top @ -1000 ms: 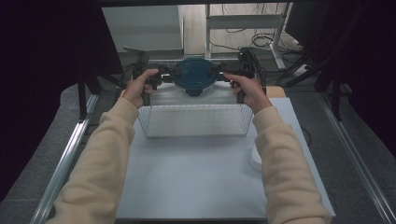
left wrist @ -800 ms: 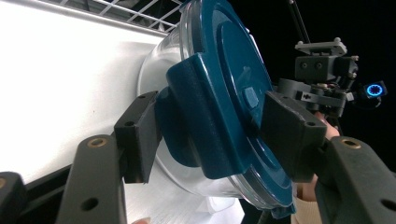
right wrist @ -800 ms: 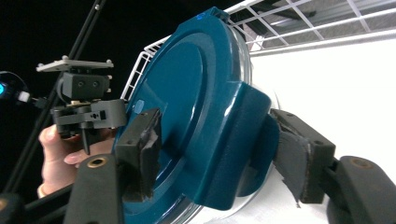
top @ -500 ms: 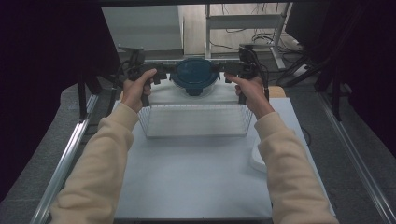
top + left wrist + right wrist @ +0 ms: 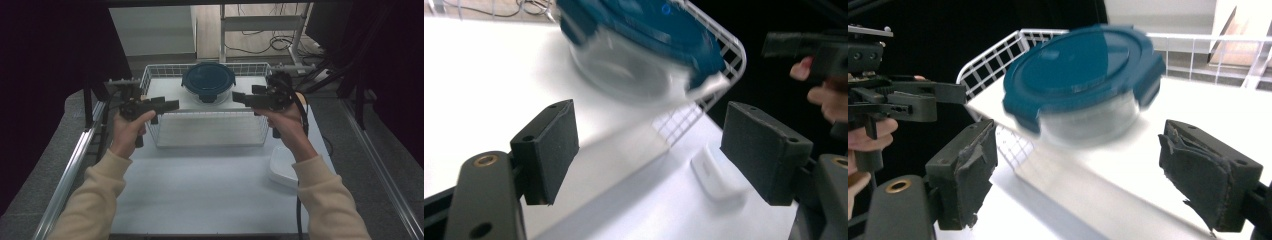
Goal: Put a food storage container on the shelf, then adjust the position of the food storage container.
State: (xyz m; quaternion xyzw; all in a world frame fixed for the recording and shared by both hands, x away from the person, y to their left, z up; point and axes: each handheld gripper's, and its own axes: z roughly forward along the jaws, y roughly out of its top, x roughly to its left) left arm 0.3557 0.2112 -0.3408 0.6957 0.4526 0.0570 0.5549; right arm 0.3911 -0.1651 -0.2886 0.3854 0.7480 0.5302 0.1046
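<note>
White tabletop [image 5: 200, 195] under you, dark drapes either side, cables on the floor beyond. Your wire basket [image 5: 210, 125] sits at the far half of the table, and the container [image 5: 208, 82] with its blue lid rests on the raised white platform inside it, toward the back. A second ago both your grippers were up against that container from either side; now the left gripper [image 5: 170, 105] and right gripper [image 5: 239, 99] have drawn back toward you and apart. Their jaws have just been opening, and in both gripper views they stand wide with nothing between them. So you've let go: the container stands on its own in the basket, which I'd read as the placing done. A white dish [image 5: 282, 167] lies by your right forearm, untouched.
</note>
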